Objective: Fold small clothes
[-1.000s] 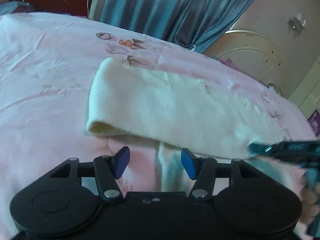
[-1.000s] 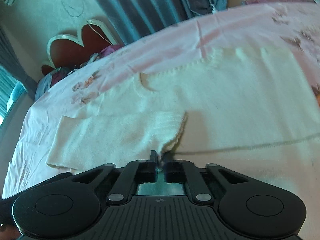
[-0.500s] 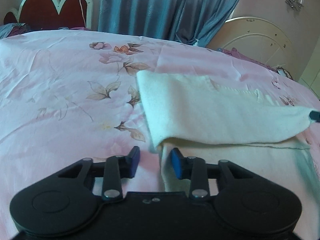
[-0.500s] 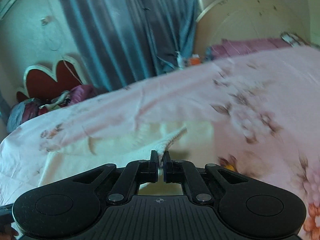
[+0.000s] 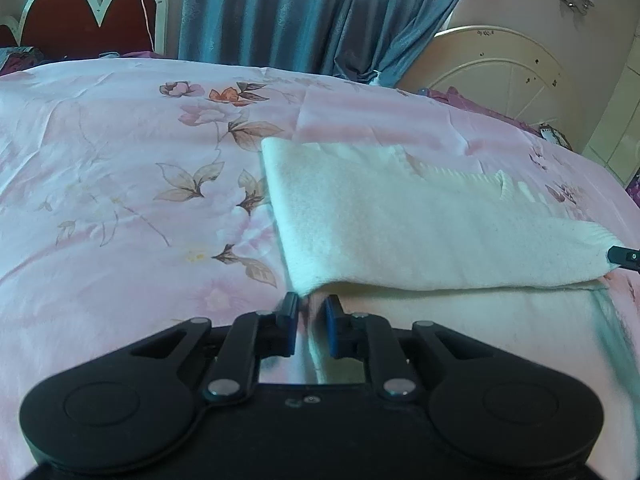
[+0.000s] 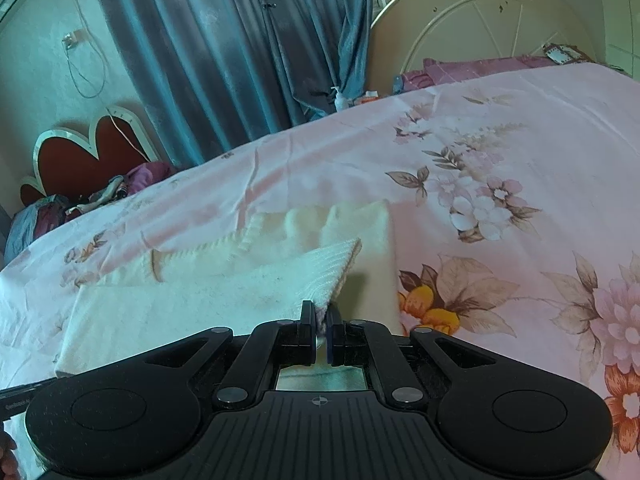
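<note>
A cream knit sweater (image 5: 400, 232) lies on the pink floral bedsheet (image 5: 120, 200), with one side folded over the body. My left gripper (image 5: 311, 312) is nearly shut around the sweater's near left edge, at the corner of the fold. My right gripper (image 6: 320, 316) is shut on the ribbed cuff of the sweater's sleeve (image 6: 320, 276) and holds it low over the folded sweater (image 6: 180, 304). The right gripper's tip shows at the right edge of the left wrist view (image 5: 622, 256), at the sleeve's end.
A red heart-shaped headboard (image 5: 84, 20) and blue curtains (image 5: 304, 12) stand behind the bed. A cream round bed frame (image 5: 504, 68) is at the far right. A pile of clothes (image 6: 80, 204) lies by the headboard.
My right gripper has carried the sleeve cuff across the sweater, leaving the sleeve folded over the body. My left gripper's jaws have closed in on the sweater's near edge.
</note>
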`<state>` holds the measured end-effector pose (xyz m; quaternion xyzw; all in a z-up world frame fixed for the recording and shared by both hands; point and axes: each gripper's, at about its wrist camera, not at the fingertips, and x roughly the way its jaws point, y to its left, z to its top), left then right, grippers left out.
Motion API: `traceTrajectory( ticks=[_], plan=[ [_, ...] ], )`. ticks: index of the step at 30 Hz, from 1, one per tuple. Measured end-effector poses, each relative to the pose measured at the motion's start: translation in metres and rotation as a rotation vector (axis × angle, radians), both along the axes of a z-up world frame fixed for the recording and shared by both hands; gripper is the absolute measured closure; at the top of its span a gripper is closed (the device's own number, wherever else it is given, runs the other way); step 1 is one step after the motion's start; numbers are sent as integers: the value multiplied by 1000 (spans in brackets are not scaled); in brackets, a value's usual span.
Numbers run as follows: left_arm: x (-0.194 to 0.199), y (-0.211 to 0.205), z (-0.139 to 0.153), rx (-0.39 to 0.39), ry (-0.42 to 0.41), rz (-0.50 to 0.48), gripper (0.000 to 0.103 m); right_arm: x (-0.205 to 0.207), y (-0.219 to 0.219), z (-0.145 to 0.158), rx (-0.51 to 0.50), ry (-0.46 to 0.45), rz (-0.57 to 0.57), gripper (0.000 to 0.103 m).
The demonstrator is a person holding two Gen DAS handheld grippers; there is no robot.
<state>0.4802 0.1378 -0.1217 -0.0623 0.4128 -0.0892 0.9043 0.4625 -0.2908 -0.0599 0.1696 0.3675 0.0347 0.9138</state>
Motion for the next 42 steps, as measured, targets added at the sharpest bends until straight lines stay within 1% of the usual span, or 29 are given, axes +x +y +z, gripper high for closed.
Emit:
traceTrajectory(
  ticks=[4, 9, 10, 12, 13, 14, 15, 16, 18, 19, 20, 21, 23, 24, 26, 28, 29, 31, 33, 35, 37, 39, 40, 41, 42],
  plan=[
    [1, -1, 0, 10, 1, -5, 90, -2, 1, -5, -13, 12, 8, 100],
    [1, -2, 0, 25, 3, -25, 89, 1, -3, -17, 1, 39, -16, 99],
    [1, 0, 1, 18, 6, -30, 87, 1, -3, -18, -1, 40, -14, 99],
    [-2, 6, 6, -14, 7, -35, 75, -1, -3, -16, -23, 28, -7, 99],
    [-6, 9, 10, -16, -10, -24, 73, -2, -3, -14, -52, 29, -15, 99],
    [-13, 12, 18, -21, -42, -12, 73, -5, -3, -10, -98, 28, -40, 95],
    [-19, 13, 25, -30, -77, -5, 73, -9, -3, -4, -137, 10, -66, 85],
    [-22, 11, 32, -38, -104, -9, 73, -12, -4, 1, -139, -21, -61, 81],
    [-19, 0, 38, -31, -137, -49, 73, -11, 0, 4, -107, -35, -14, 80],
    [-14, -8, 36, -22, -134, -68, 73, -8, 5, 3, -110, -30, 9, 80],
    [-6, -14, 30, -21, -107, -80, 73, -3, 11, 0, -118, -18, 34, 81],
    [1, -18, 21, -38, -77, -81, 73, 2, 17, -5, -129, 6, 53, 81],
    [14, -19, -1, -85, 29, -72, 74, 13, 22, -25, -159, 110, 63, 82],
    [12, -16, -2, -106, 16, -68, 74, 13, 21, -28, -156, 114, 63, 84],
    [10, -13, 4, -114, 14, -69, 74, 10, 19, -20, -154, 87, 58, 84],
    [10, -9, 13, -124, -39, -65, 72, 8, 15, -12, -155, 31, 42, 84],
    [13, -7, 16, -119, -69, -62, 70, 12, 13, -11, -151, 24, 32, 84],
    [33, -6, 17, -116, -73, -60, 70, 24, 9, -12, -141, 26, 24, 84],
    [58, -6, 14, -105, -72, -61, 67, 38, 10, -16, -152, 31, 48, 84],
    [85, -7, 5, -76, -60, -63, 66, 54, 10, -24, -205, 62, 53, 84],
    [110, -4, -4, -54, -46, -56, 66, 64, 0, -34, -237, 91, 4, 84],
    [125, 6, -5, -39, -62, -26, 69, 68, -11, -35, -233, 102, -55, 84],
    [128, 10, -2, -39, -60, -6, 67, 66, -14, -32, -232, 102, -75, 84],
    [125, 12, 5, -31, -79, 25, 60, 63, -14, -27, -233, 83, -89, 84],
    [120, 11, 11, -33, -103, 37, 58, 59, -10, -20, -219, 47, -95, 84]
  ],
)
